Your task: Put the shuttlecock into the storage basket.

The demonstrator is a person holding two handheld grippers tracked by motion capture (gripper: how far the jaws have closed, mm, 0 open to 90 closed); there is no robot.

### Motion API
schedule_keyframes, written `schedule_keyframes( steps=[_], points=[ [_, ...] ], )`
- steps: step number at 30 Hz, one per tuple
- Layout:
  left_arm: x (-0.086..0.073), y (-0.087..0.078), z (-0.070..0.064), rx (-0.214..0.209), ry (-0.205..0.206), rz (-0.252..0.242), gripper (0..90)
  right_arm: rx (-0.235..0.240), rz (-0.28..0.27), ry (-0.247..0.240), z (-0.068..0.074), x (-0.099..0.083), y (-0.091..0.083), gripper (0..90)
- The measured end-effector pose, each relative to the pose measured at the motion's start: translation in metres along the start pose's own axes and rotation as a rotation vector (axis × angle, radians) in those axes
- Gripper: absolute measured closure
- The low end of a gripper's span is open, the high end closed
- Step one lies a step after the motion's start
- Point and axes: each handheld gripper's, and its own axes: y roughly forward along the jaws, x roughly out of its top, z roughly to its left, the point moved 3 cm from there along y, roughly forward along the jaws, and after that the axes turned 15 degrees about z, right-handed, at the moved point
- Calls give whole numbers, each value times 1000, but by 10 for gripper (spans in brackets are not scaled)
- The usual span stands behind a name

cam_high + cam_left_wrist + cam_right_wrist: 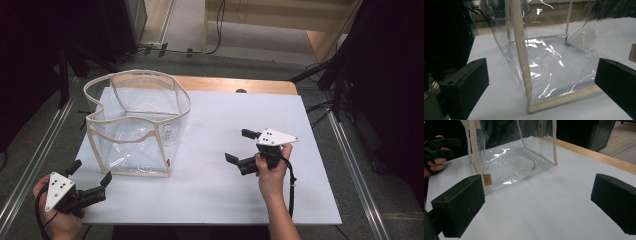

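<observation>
- Clear plastic bag (pixel 137 125) with cream edging stands upright and open-topped on the white desk (pixel 215 190), just ahead of your left gripper (pixel 92 182) fingers, which are spread wide and hold nothing.
- White shuttlecock (pixel 522 167) lies on its side inside the bag, beyond your right gripper (pixel 241 146) fingers, also wide and empty, well short of the bag.
- Small tan label (pixel 487 179) on the bag's corner is too small to read.

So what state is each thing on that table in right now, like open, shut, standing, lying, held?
Clear bag: standing upright on the table, top open, nothing gripping it.
Shuttlecock: lying on its side on the bag's floor.
Left gripper: open, holding nothing, beside the bag's near corner.
Right gripper: open, holding nothing, apart from the bag.
Table: white top, bearing the bag.
</observation>
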Motion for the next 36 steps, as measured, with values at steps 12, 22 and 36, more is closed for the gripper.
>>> schedule_keyframes(
  steps=[12, 22, 36],
  points=[
    [0, 0, 0, 0, 1, 0, 0, -24, 7, 18, -4, -14, -6, 0],
    [0, 0, 0, 1, 5, 1, 0, -41, 6, 44, -9, -25, -16, 0],
    [0, 0, -1, 3, 9, 2, 0, -89, -6, 87, -20, -48, -38, 0]
  ],
)
